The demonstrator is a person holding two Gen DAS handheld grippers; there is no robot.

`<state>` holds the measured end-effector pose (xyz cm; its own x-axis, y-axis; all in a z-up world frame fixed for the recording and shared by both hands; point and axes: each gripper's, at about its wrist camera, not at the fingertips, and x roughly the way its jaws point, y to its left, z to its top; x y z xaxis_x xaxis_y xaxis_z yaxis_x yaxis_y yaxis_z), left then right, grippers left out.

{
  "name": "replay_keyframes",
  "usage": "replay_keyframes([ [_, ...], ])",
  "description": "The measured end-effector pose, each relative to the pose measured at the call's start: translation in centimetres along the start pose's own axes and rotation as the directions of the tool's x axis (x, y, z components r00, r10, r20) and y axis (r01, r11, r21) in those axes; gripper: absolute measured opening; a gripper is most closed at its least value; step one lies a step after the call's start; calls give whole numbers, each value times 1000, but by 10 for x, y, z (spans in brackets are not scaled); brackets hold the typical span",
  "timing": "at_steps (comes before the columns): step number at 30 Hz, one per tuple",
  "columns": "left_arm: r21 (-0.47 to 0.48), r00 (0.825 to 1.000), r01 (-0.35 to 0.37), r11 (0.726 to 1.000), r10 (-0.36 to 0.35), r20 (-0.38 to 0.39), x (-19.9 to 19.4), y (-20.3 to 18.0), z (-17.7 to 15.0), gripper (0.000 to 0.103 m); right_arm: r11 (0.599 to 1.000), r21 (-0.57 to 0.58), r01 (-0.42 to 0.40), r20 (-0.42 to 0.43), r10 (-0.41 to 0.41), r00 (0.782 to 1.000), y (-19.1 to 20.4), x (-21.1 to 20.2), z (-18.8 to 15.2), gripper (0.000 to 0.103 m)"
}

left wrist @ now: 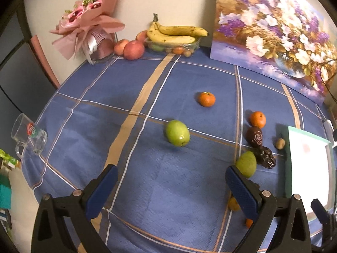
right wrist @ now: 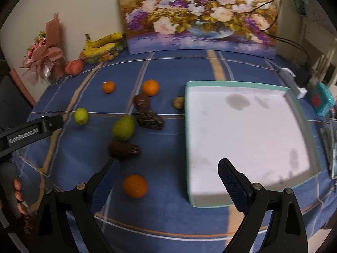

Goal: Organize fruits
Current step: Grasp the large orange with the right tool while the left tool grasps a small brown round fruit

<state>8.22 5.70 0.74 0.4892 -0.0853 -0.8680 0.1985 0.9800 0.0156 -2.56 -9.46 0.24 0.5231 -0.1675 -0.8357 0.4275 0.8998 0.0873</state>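
Observation:
Loose fruit lies on the blue checked tablecloth (left wrist: 147,168). In the left wrist view a green fruit (left wrist: 177,133) sits ahead of my open left gripper (left wrist: 170,181), with an orange (left wrist: 206,99) farther back and a second green fruit (left wrist: 246,164) by the right finger. In the right wrist view my right gripper (right wrist: 168,175) is open and empty above an orange (right wrist: 135,185). A dark brown fruit (right wrist: 123,150), a green pear-shaped fruit (right wrist: 123,128), more dark fruits (right wrist: 149,118) and another orange (right wrist: 150,87) lie beyond. The white tray with a teal rim (right wrist: 248,126) holds nothing.
Bananas (left wrist: 174,34) top a glass dish at the back, with apples (left wrist: 133,50) and a pink bouquet (left wrist: 88,25) beside them. A flower painting (left wrist: 273,27) leans on the wall. A glass mug (left wrist: 28,137) lies at the left table edge. Cables and boxes (right wrist: 299,80) sit at the right.

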Motion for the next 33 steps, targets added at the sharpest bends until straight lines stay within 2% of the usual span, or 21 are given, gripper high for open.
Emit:
replay_keyframes([
  [4,-19,1000,-3,1000,3,15,-1,7,5,103,999,-17,-27,3,27,1000,13,3,3,95],
  [7,-8,999,41,999,-41,-1,0,8,4,102,999,-28,-45,-4,45,999,20,6,5,90],
  [10,8,998,38,999,-38,-47,7,2,-1,101,998,-35,-54,-25,53,998,25,10,5,81],
  [12,18,996,54,998,-52,-76,13,-3,-4,99,998,-32,-61,-53,60,997,26,15,4,69],
  [14,21,991,80,997,-77,-113,20,-7,-8,99,997,-29,-70,-90,68,994,27,22,0,64],
  [18,24,982,85,996,-80,-172,34,-14,-15,99,996,-35,-80,-170,73,983,28,38,-6,54],
  [26,-11,970,77,997,-78,-232,46,-16,-26,98,996,-48,-77,-242,64,968,32,55,-18,54],
  [29,-15,967,83,996,-84,-239,45,-18,-28,98,996,-50,-79,-261,64,963,31,61,-21,48],
  [31,-18,968,87,996,-89,-236,44,-23,-30,98,996,-53,-76,-269,59,961,32,64,-23,47],
  [33,-18,968,90,996,-91,-233,43,-25,-31,98,995,-51,-85,-274,68,959,32,65,-22,41],
])
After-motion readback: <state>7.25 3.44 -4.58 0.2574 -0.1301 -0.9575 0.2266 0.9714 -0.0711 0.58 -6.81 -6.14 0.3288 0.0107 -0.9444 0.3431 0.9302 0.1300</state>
